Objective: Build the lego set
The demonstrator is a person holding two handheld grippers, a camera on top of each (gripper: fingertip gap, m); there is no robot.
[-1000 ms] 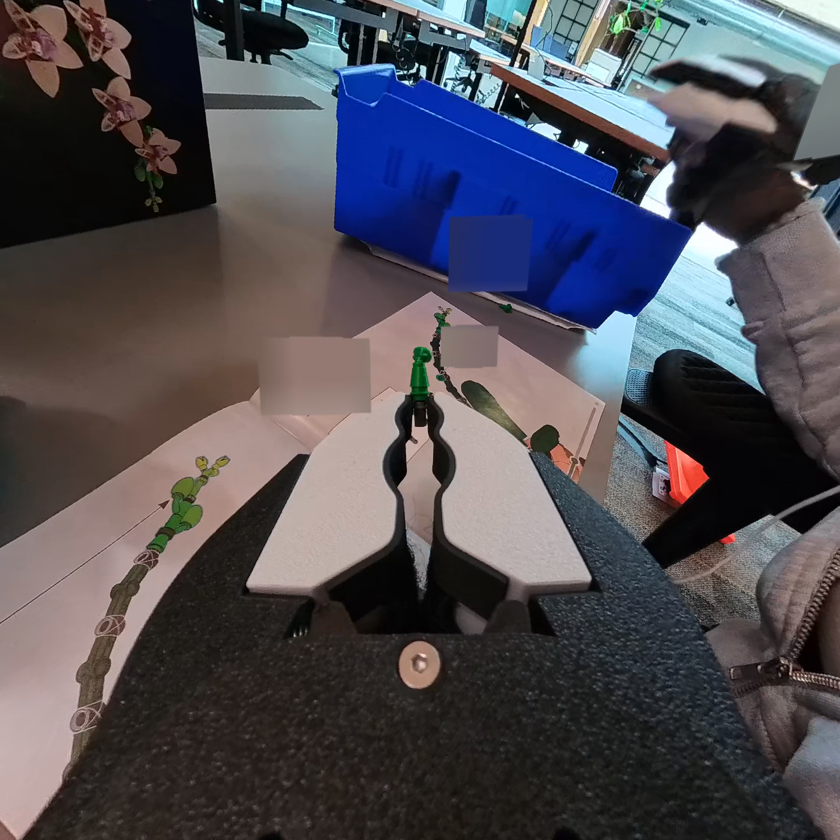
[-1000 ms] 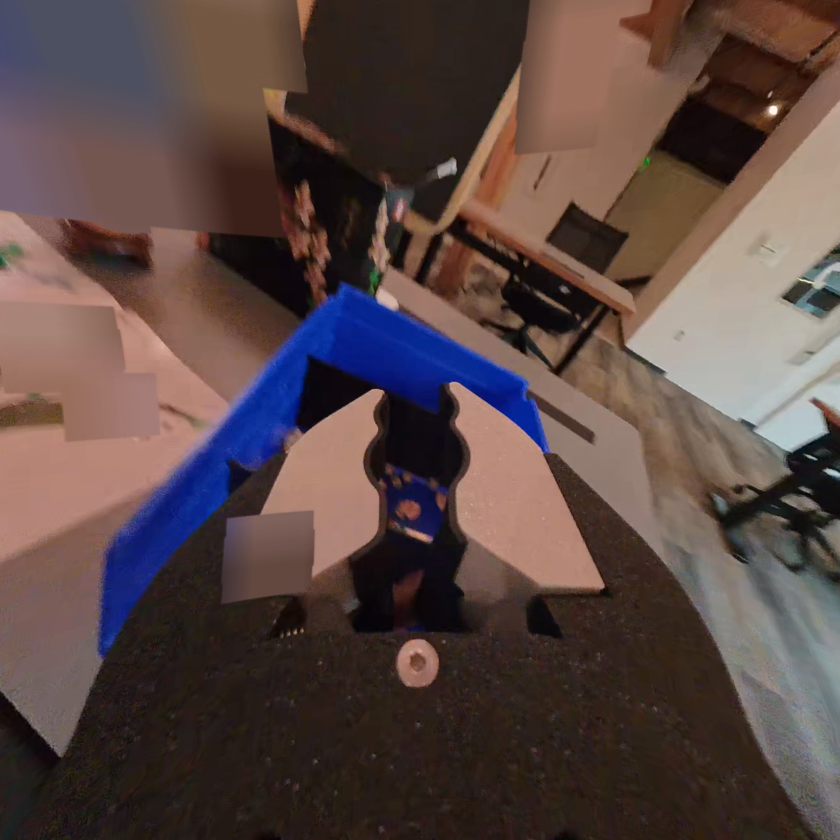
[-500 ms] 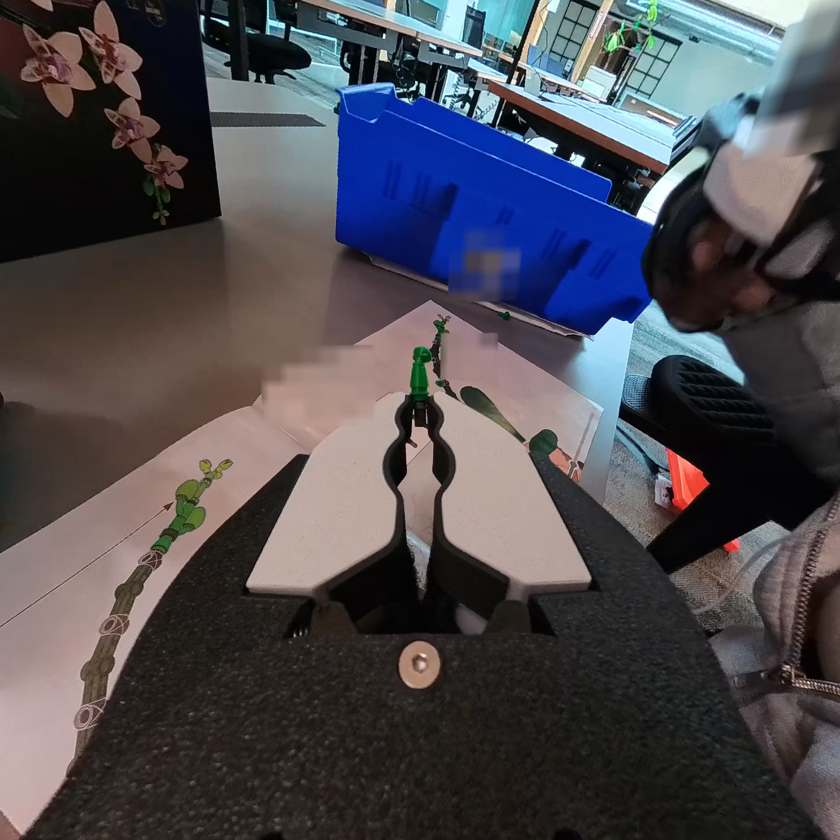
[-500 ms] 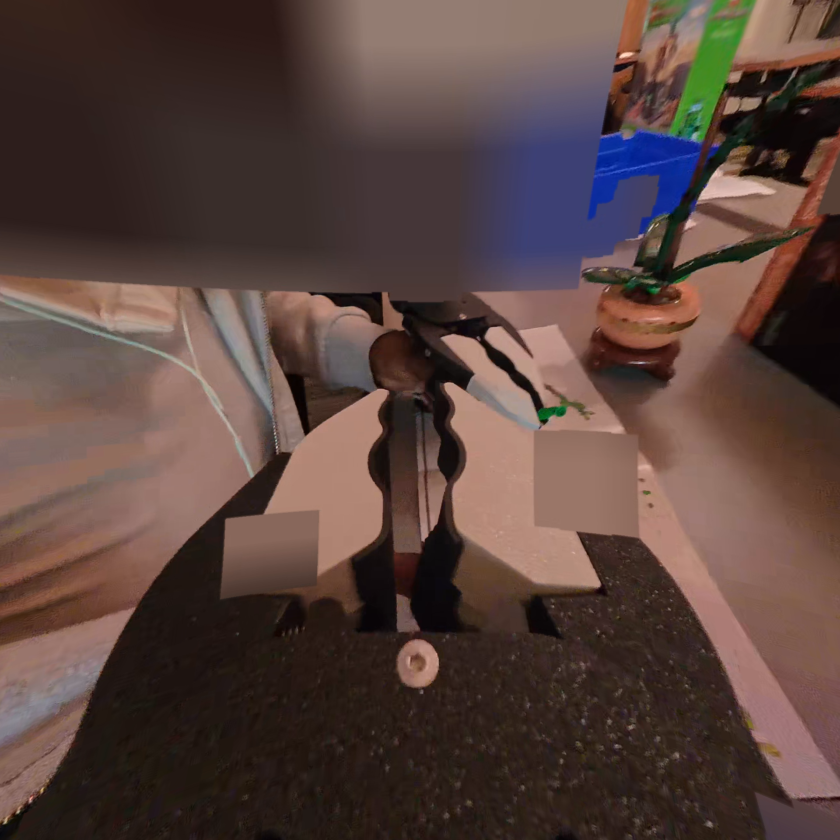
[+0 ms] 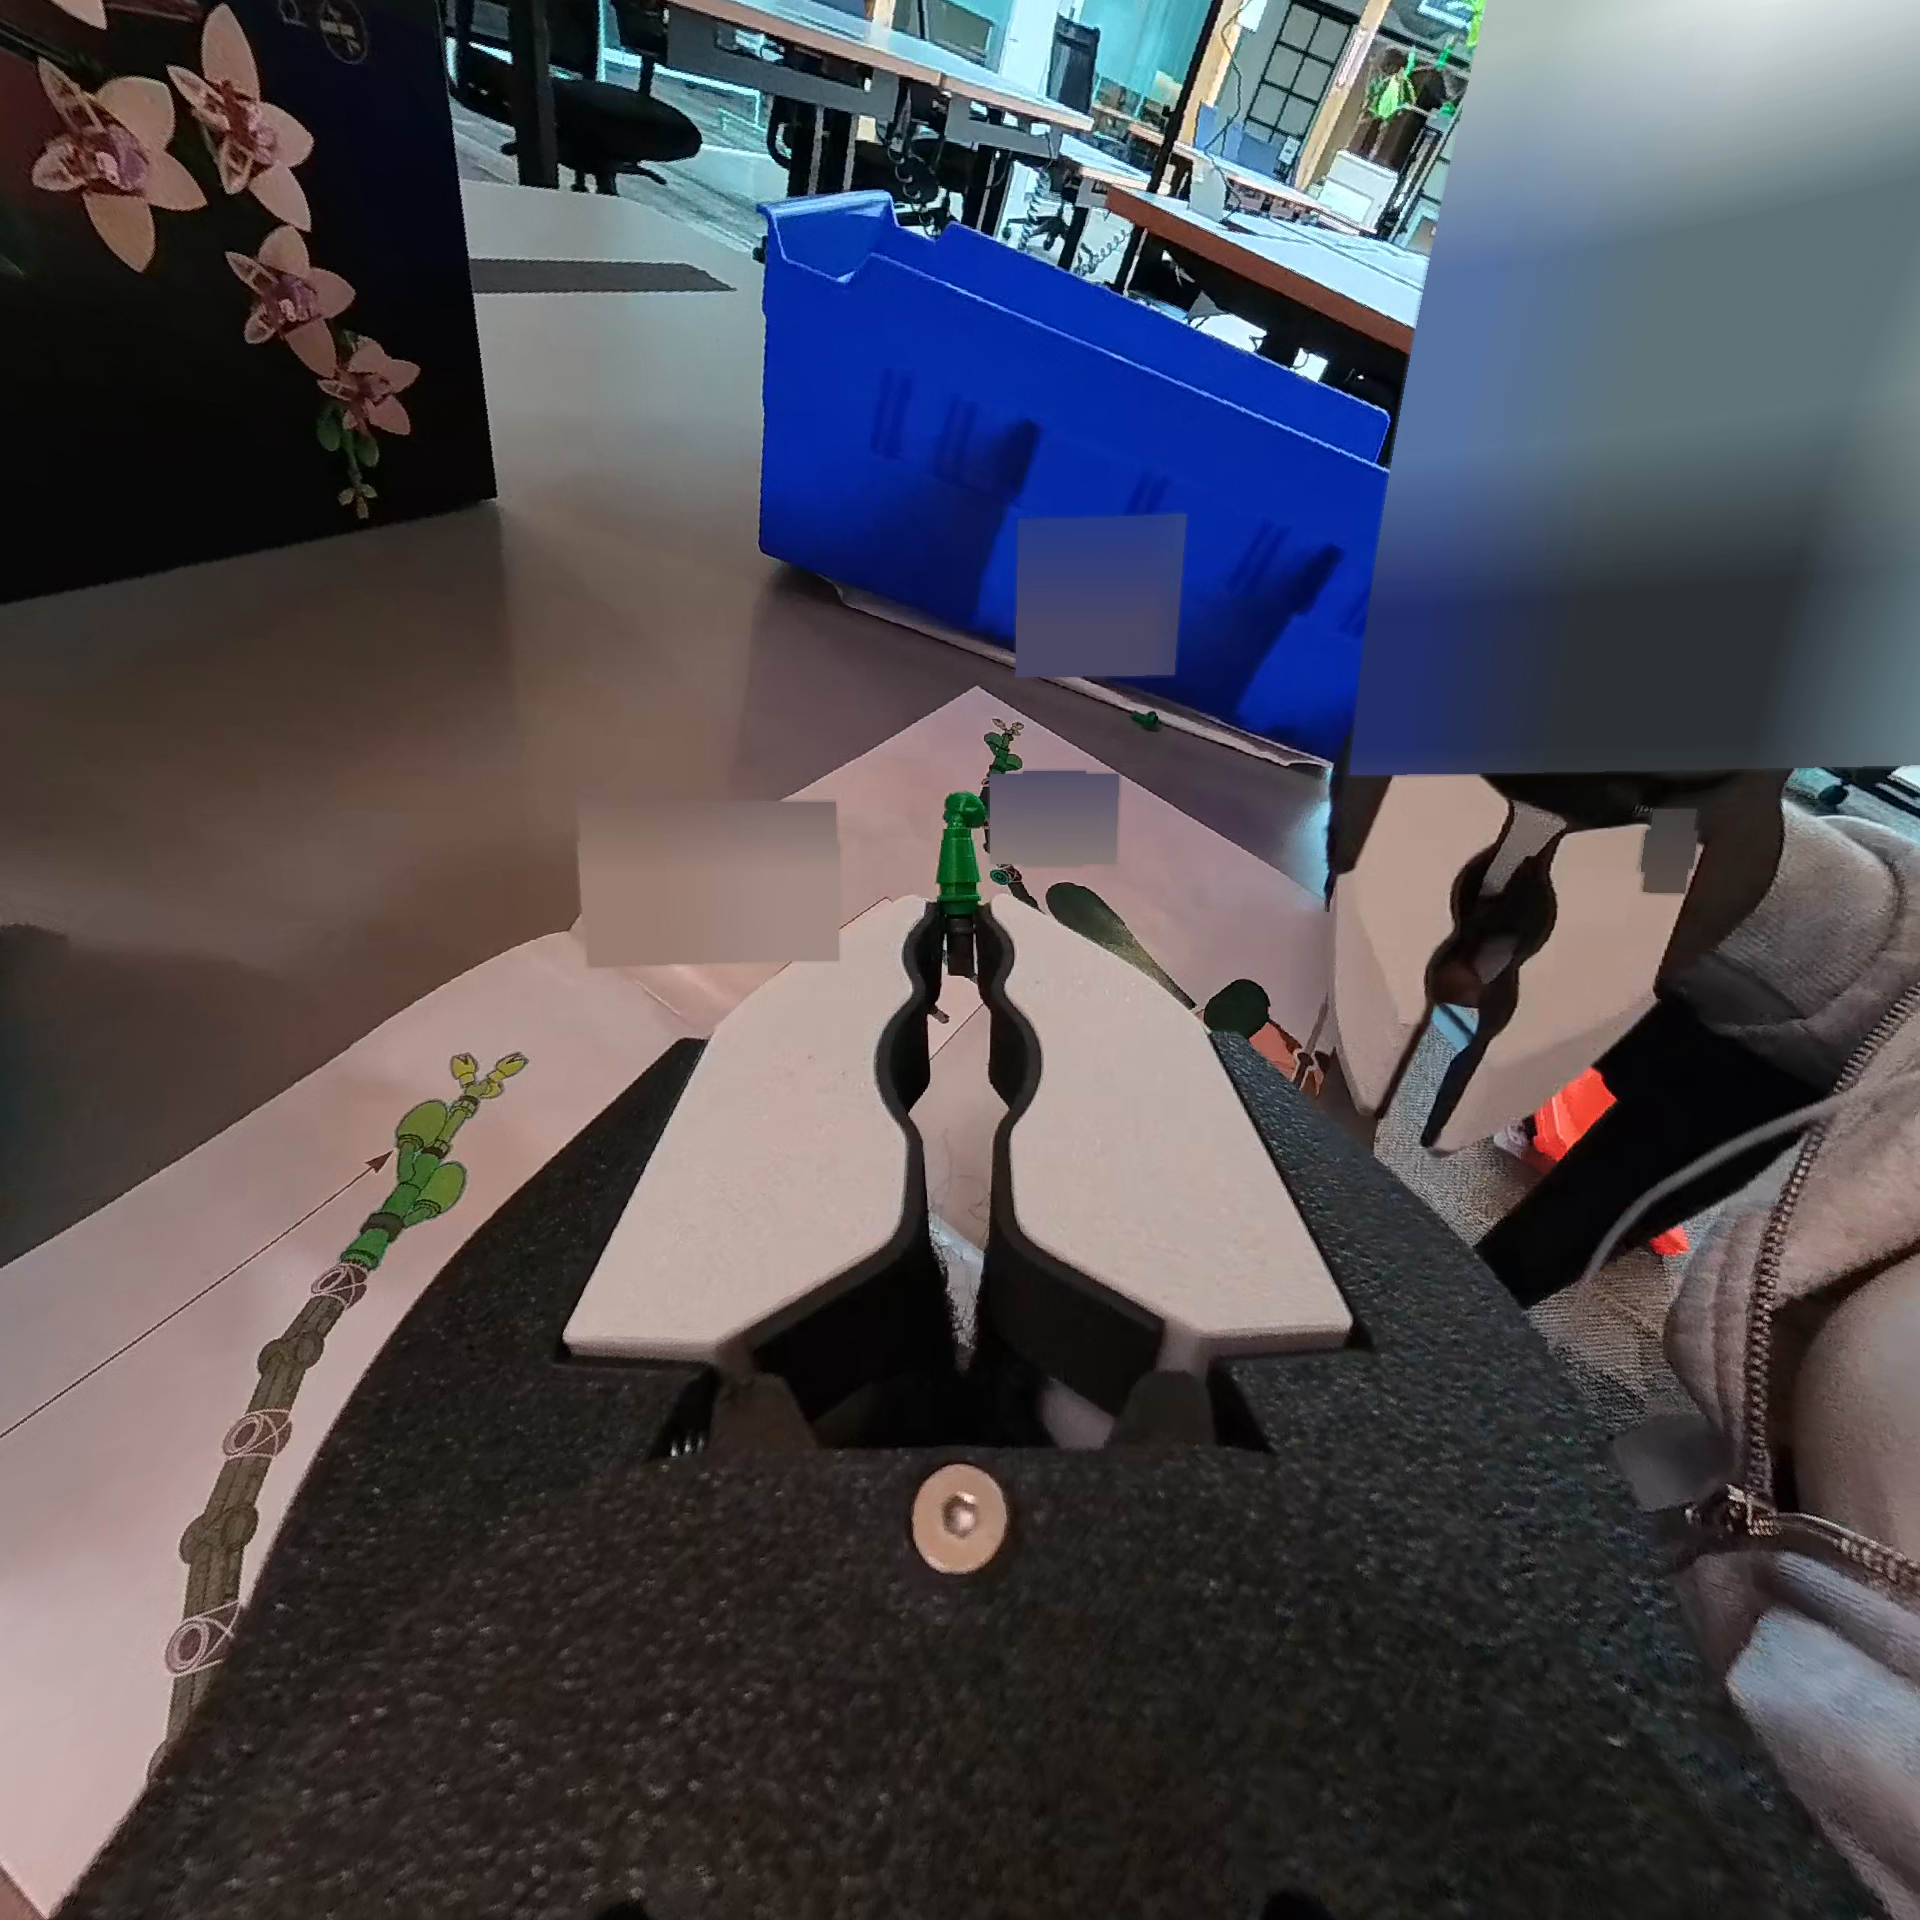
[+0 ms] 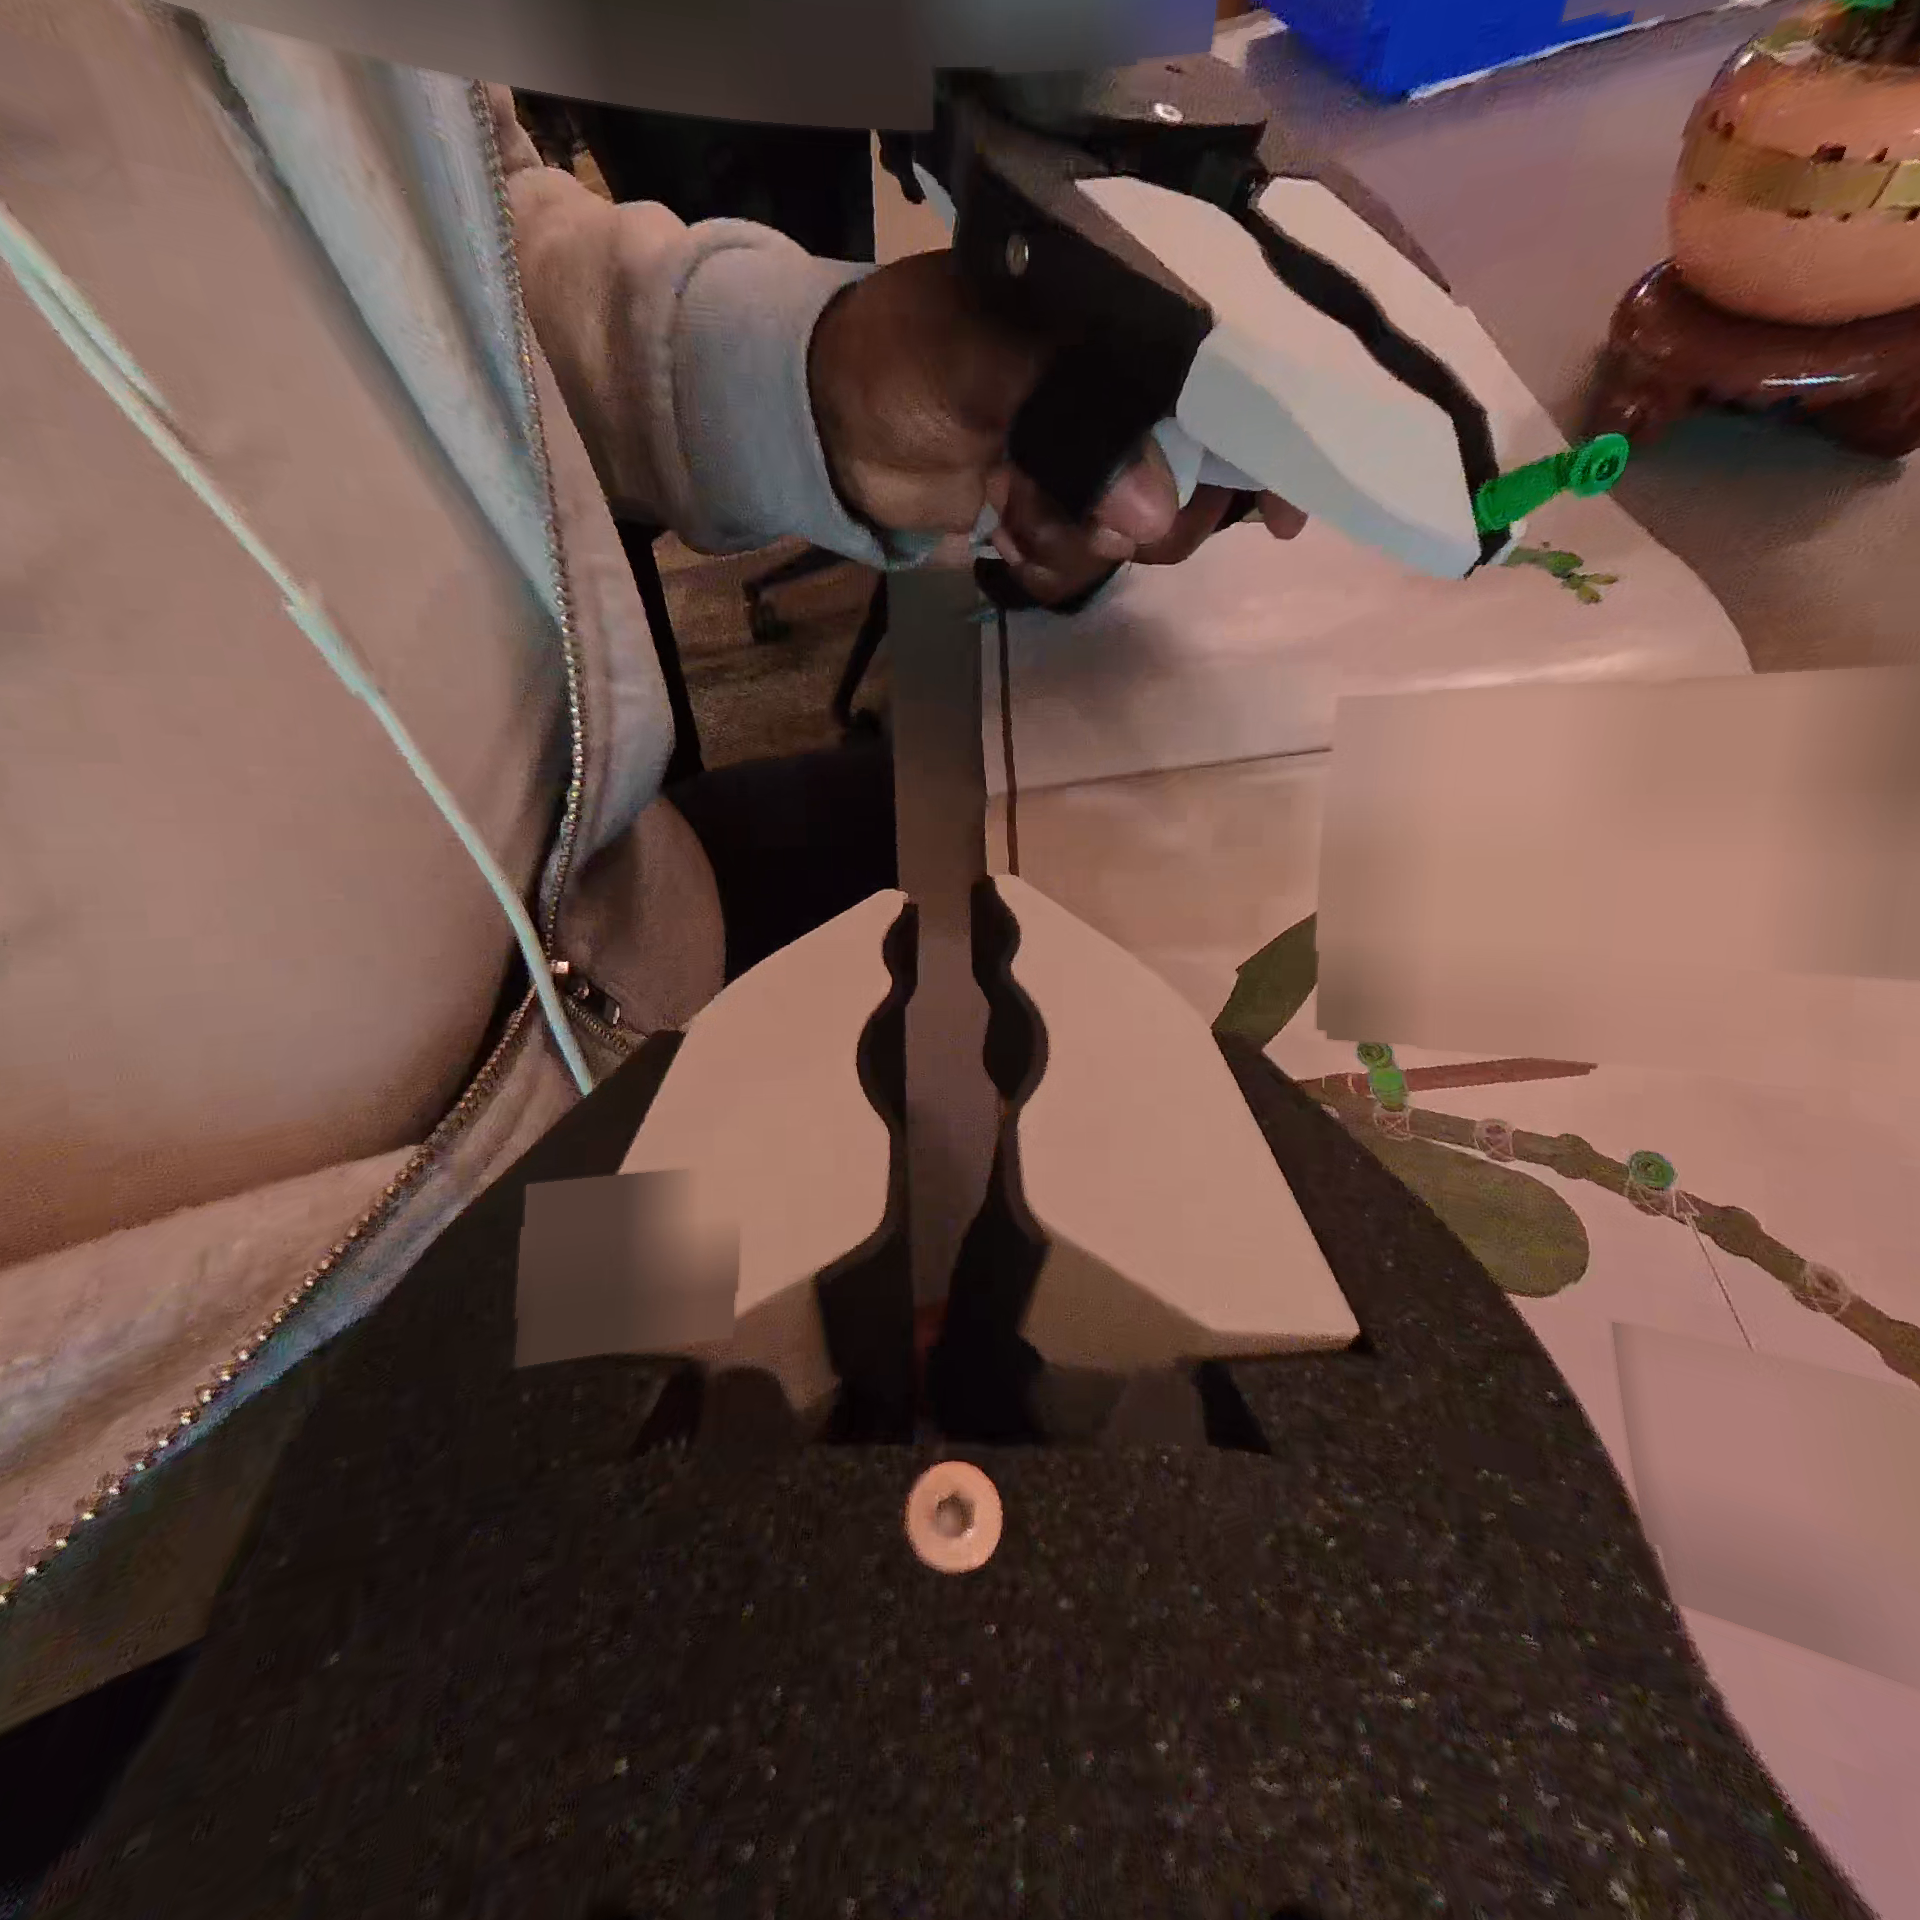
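Our left gripper (image 5: 958,925) stands nearly shut, its two white fingertips pinching the dark pin at the base of a small green stem piece (image 5: 958,847). The piece points straight out ahead, its long axis in line with the fingers. It hangs above the printed instruction sheet (image 5: 260,1195) at the near edge of the grey table (image 5: 364,727). The blue bin (image 5: 987,416) sits well apart, toward the far right corner.

Our right gripper (image 6: 940,904) is narrow too, closed on a long grey-brown strip (image 6: 940,779) that juts forward between the pads. We cannot tell what the strip is. This gripper sits at the table's edge, close beside the grey zip jacket (image 6: 260,727).

From the right gripper, the green piece lies ahead, up and off to the right, with its free end turned toward the brown-footed pot (image 6: 1808,239). The strip's long axis aims instead at the hand (image 6: 935,416) gripping the left tool, so the two axes cross rather than line up. The left gripper is level and the right one is angled upward.
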